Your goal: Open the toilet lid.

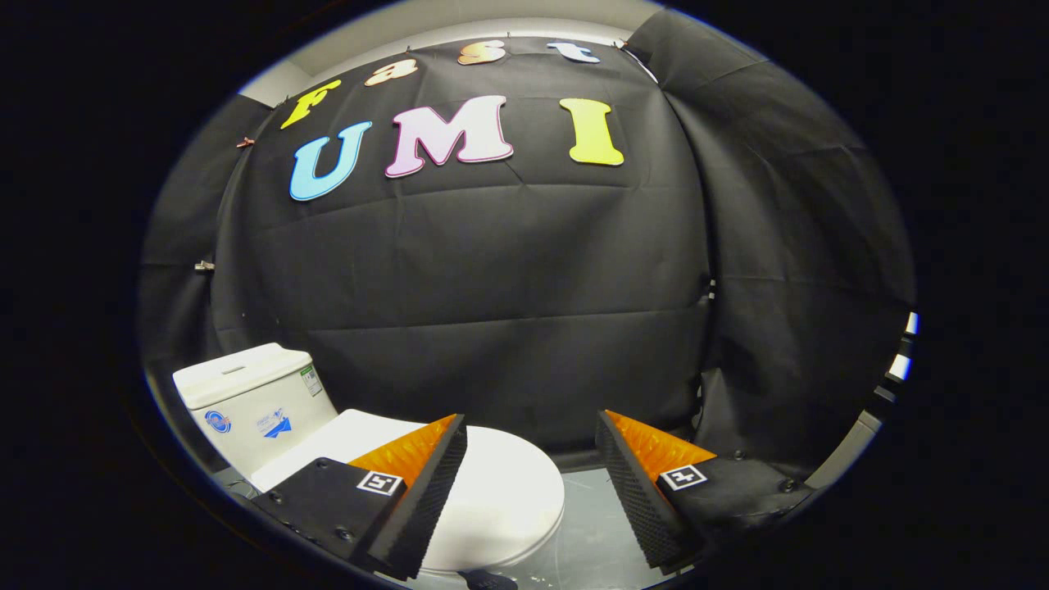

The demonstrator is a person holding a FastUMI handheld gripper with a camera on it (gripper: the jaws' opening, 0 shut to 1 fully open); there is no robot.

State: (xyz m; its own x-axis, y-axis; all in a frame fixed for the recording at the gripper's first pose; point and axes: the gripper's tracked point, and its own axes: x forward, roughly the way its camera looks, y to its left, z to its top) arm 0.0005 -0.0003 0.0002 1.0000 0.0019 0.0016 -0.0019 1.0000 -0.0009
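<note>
The glossy white oval plastic toilet lid (508,483) lies flat and closed on the bowl, below your gripper (531,438) and off to its left — your left finger (426,492) overlaps it, while your right finger (635,483) stands over bare floor. Its long axis runs from the tank, back on the far left, toward the rounded front edge, which curves round just below the gap between your fingers. That front lip is the nearest part to you, and I judge it the place to get under; the hinge end sits well beyond your left finger, against the tank.

The lid looks smooth, unmarked and slightly domed, with a thin rim line above the seat. How much gap lies beneath that rim cannot be told from here.

Your gripper's fingers are spread wide apart, holding nothing and touching nothing as far as can be seen — the gripper appears to hover above the lid.

Behind the lid stands the boxy white ceramic tank (250,401), with small stickers on its front. The pale grey floor (598,541) lies to the right of the bowl, and the black cloth wall (492,287) hangs beyond.
</note>
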